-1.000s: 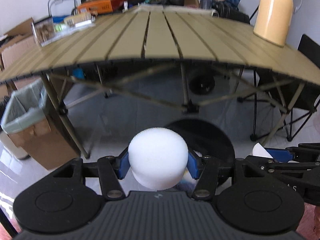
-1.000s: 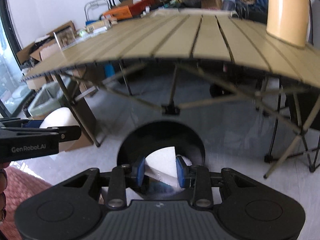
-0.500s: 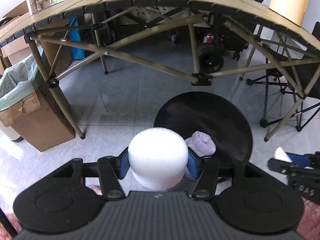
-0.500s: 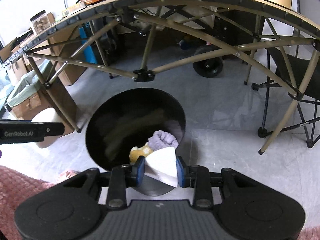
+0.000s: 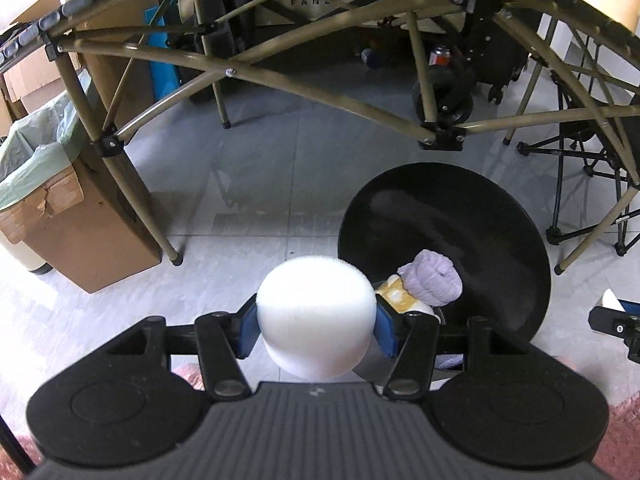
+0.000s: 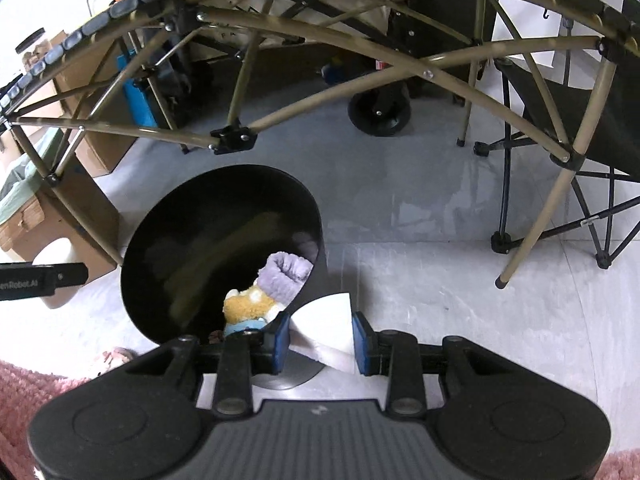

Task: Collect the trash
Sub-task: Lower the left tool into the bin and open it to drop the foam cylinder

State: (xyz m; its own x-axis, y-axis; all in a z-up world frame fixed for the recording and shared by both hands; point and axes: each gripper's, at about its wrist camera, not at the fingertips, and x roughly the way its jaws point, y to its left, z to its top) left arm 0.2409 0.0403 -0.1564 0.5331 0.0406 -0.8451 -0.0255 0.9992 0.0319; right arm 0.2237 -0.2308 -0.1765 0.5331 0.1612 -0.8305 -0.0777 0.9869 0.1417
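Left gripper [image 5: 316, 330]: clamped on foam ball [image 5: 316, 312]. Right gripper [image 6: 320, 338]: clamped on foam wedge [image 6: 326, 322]. Both lower than a second ago, table [image 5: 280, 64] now overhead, black bin [image 6: 208, 248] nearer, holding plush toys [image 6: 268, 288].

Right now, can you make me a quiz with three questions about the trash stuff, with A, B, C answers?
1. Where is the purple fuzzy thing?
A. inside the black bin
B. on the table top
C. in the cardboard box

2. What colour is the round foam piece in the left gripper?
A. red
B. white
C. green

3. What is the right gripper doing?
A. open and empty
B. shut on the white wedge
C. holding a bottle

Answers:
1 A, it lies down in the bin beside an orange plush.
2 B, the foam looks plain white.
3 B, both blue pads press on the wedge's sides.
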